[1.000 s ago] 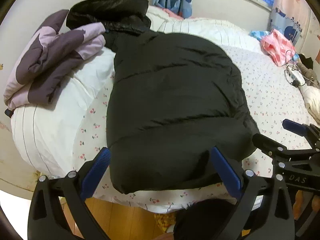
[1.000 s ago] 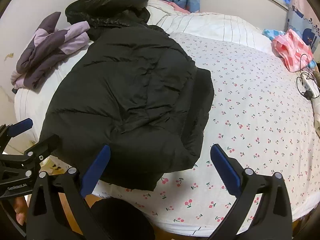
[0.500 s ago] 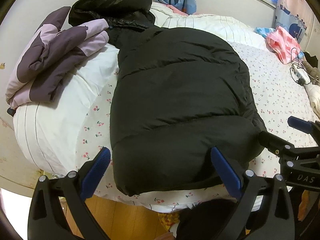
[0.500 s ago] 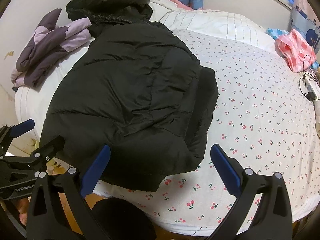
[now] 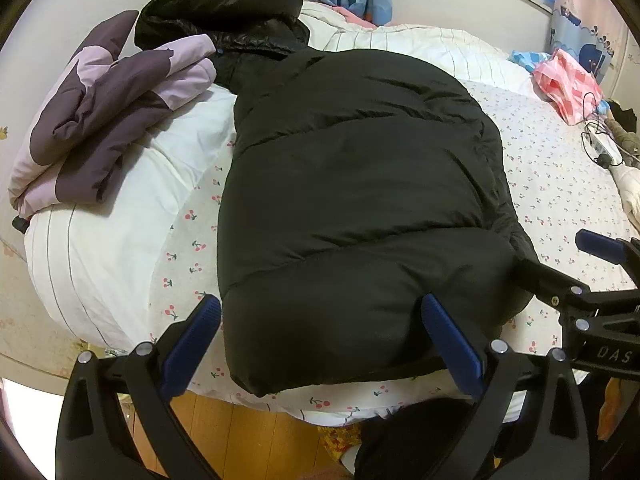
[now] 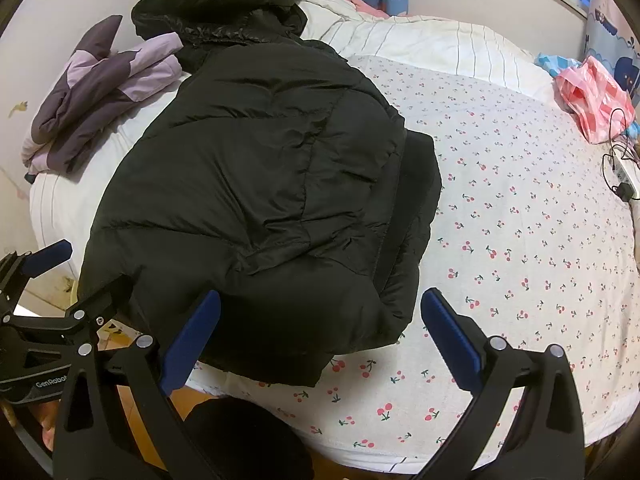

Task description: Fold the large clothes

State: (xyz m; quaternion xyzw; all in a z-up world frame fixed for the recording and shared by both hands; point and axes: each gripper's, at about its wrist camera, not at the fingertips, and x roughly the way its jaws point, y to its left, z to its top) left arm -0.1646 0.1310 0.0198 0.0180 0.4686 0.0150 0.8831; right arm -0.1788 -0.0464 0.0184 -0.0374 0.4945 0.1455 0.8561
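Landmark = puffer jacket (image 5: 352,200), lying on the bed (image 5: 560,184), hem at the bed's near edge. Left of it: folded jacket (image 5: 104,120) on a pillow (image 5: 132,208). Behind it, at its collar end: another jacket (image 5: 224,12), bunched up. Right of it: open sheet, then a plastic bag (image 5: 568,84) and a power strip (image 5: 604,146) at the bed's far right. Left claw (image 5: 320,340) in front of the hem, right claw (image 6: 320,336) at the hem's right corner.

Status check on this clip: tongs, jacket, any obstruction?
Left tongs and right tongs open, empty. Black puffer jacket part-folded on bed. Purple folded jacket lies clear.
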